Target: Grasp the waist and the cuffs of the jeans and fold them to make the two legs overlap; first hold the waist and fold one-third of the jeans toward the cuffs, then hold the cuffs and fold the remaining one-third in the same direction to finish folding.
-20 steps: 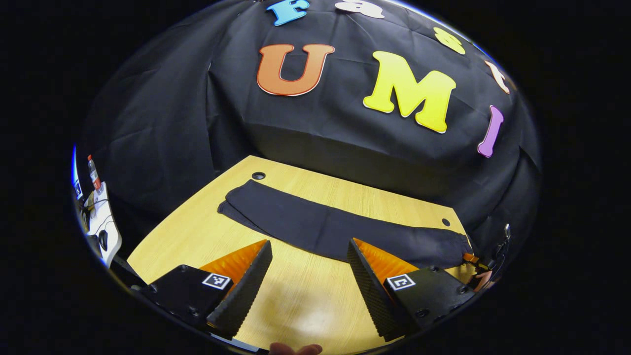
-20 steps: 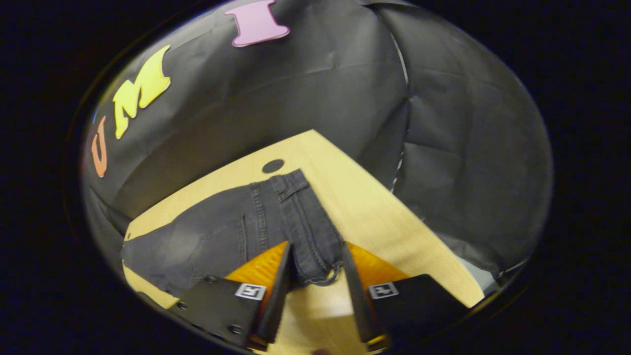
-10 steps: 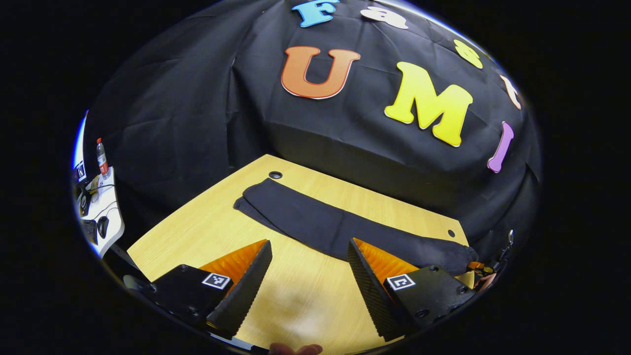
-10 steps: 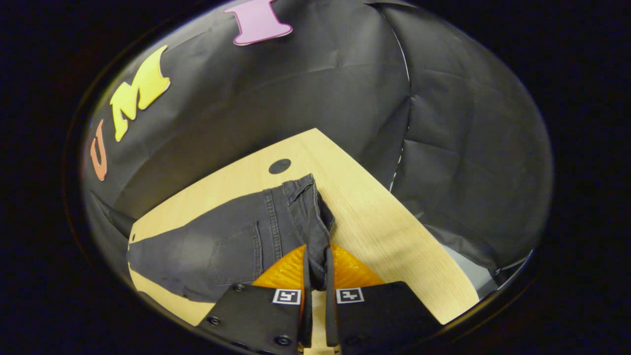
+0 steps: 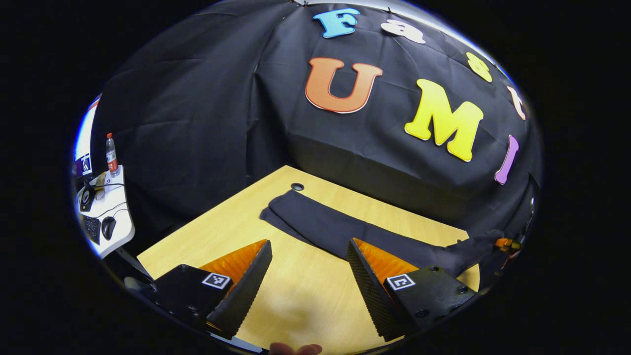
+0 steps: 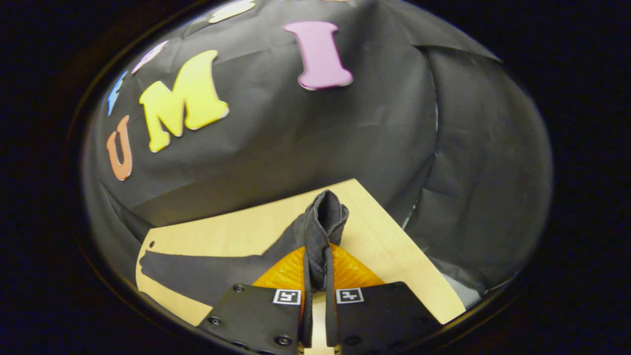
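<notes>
One dark jeans (waist bunched), pinched by right gripper, left gripper spread.

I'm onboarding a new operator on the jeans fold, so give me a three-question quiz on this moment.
1. True or false: the right gripper is shut on the jeans.
2. The left gripper has its jaws: A) open over bare table, B) clamped on the cuffs?
3. Which end of the jeans is raised off the table?

Key: 1 true. 2 A. 3 The waist end, bunched in the right gripper.
</notes>
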`<state>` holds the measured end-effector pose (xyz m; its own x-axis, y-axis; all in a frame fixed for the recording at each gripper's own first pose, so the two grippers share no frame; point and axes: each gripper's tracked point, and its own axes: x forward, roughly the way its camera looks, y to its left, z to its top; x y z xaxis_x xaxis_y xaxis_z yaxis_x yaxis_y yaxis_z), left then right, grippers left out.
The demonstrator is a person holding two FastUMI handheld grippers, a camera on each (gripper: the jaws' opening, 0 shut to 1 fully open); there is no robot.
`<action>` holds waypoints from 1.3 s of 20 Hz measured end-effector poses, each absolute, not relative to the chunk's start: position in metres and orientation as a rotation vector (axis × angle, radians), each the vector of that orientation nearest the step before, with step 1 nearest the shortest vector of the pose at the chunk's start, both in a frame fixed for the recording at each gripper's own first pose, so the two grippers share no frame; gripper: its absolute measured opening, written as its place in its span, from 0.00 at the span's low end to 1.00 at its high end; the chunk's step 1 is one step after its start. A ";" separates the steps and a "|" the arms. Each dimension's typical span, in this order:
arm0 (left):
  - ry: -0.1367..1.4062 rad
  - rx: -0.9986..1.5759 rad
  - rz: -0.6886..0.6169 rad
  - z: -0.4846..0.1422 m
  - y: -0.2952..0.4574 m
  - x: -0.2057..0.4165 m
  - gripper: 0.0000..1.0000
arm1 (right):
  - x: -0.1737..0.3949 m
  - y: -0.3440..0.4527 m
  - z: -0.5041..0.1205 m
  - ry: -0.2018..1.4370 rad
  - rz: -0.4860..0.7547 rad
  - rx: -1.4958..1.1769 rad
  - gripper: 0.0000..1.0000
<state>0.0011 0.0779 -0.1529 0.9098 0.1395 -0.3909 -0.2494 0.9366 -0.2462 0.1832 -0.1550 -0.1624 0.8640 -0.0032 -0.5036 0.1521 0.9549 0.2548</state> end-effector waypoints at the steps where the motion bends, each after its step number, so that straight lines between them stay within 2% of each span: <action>1: 0.369 -0.306 0.209 -0.153 0.087 0.000 0.99 | 0.188 -0.132 -0.142 0.496 -0.058 0.275 0.11; 5: 0.352 -0.358 0.225 -0.161 0.119 -0.006 0.99 | 0.199 -0.024 -0.093 0.443 0.049 0.223 0.11; 7: 0.341 -0.360 0.233 -0.161 0.136 -0.012 0.99 | 0.200 0.028 -0.086 0.441 0.096 0.207 0.07; 10: 0.338 -0.349 0.238 -0.164 0.156 -0.023 0.99 | 0.202 0.108 -0.100 0.451 0.158 0.148 0.11; 17: 0.350 -0.343 0.262 -0.179 0.192 -0.050 0.99 | 0.193 0.259 -0.195 0.558 0.269 0.002 0.11; 18: 0.352 -0.350 0.267 -0.181 0.195 -0.052 0.99 | 0.194 0.269 -0.210 0.570 0.274 -0.030 0.07; 19: 0.355 -0.361 0.273 -0.185 0.199 -0.055 0.99 | 0.192 0.281 -0.227 0.587 0.279 -0.064 0.11; 22: 0.375 -0.401 0.285 -0.194 0.209 -0.059 0.99 | 0.192 0.311 -0.275 0.630 0.291 -0.173 0.11; 23: 0.380 -0.411 0.288 -0.197 0.211 -0.060 0.99 | 0.190 0.318 -0.290 0.636 0.297 -0.208 0.07; 24: 0.383 -0.418 0.289 -0.198 0.214 -0.059 0.99 | 0.184 0.320 -0.302 0.653 0.304 -0.239 0.11; 26: 0.386 -0.427 0.287 -0.198 0.219 -0.059 0.99 | 0.180 0.324 -0.320 0.677 0.313 -0.277 0.11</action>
<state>-0.0588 0.2186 -0.1975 0.8885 0.1879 -0.4186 -0.3468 0.8724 -0.3445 0.1804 0.3237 -0.3202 0.7359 0.1925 -0.6492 -0.3703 0.9171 -0.1478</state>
